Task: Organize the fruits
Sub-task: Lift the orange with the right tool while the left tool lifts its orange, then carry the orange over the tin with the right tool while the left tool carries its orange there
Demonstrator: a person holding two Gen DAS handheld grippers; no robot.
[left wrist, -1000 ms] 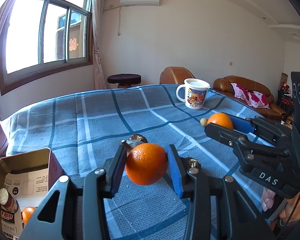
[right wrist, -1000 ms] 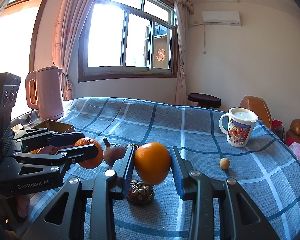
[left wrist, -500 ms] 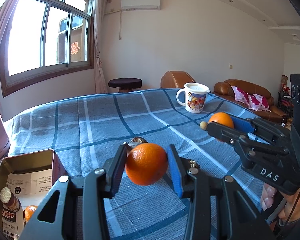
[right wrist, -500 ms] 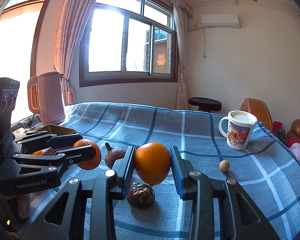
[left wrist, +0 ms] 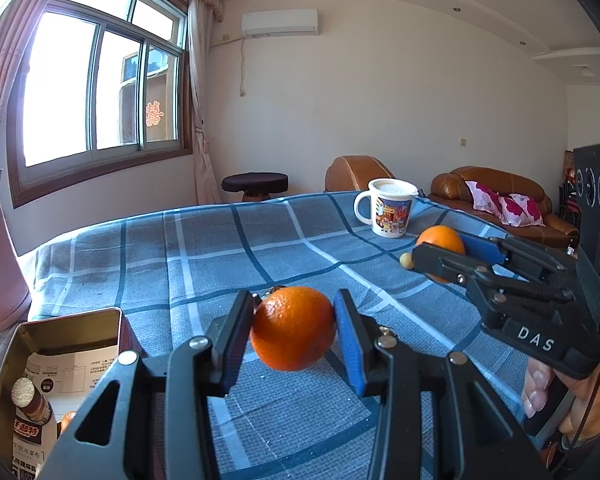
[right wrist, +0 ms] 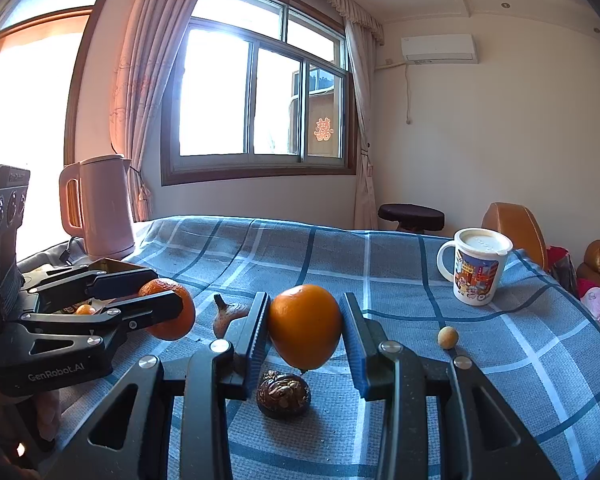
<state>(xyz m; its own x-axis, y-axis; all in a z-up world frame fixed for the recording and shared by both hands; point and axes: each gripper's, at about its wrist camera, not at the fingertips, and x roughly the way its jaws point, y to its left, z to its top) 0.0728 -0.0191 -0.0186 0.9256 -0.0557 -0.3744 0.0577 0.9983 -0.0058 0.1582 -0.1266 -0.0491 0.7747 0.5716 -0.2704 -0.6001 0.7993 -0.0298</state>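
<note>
My left gripper (left wrist: 294, 326) is shut on a mandarin (left wrist: 293, 328) and holds it above the blue checked cloth. It also shows in the right wrist view (right wrist: 168, 312), at the left. My right gripper (right wrist: 305, 328) is shut on a smooth orange (right wrist: 305, 326), held above the cloth; it shows in the left wrist view (left wrist: 440, 248) at the right. An open gold tin box (left wrist: 66, 320) at lower left holds a small orange fruit (left wrist: 68, 420) and a bottle (left wrist: 30, 408). A brown pear-shaped fruit (right wrist: 230, 316), a walnut (right wrist: 283, 394) and a small yellow fruit (right wrist: 447, 337) lie on the cloth.
A printed mug with a lid (right wrist: 478, 266) stands at the far right of the table. A pink kettle (right wrist: 100, 208) stands at the far left beside the tin box. Behind the table are a stool (right wrist: 411, 216) and brown sofas (left wrist: 500, 196).
Both grippers have risen a little with their fruit still held. The cloth and the things on it sit lower in both views.
</note>
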